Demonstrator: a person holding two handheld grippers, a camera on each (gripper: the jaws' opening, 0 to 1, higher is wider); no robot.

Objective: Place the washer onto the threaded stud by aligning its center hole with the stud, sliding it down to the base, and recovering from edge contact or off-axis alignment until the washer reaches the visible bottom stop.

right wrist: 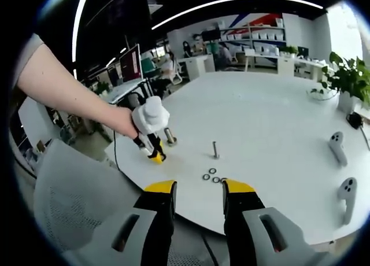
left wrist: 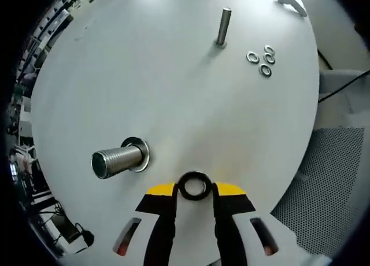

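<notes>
Gripping the washer (left wrist: 194,186) between its jaws, the left gripper (left wrist: 194,191) should centre the hole over the threaded stud (left wrist: 118,159) squarely; the right gripper (right wrist: 198,188) hangs empty, jaws apart.

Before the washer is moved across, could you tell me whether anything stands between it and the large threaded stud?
Nothing visible does. The left gripper holds the dark metal ring washer in its jaws, and only bare white round table lies between it and the large grey threaded stud. The thin stud and spare washers sit farther off.
</notes>
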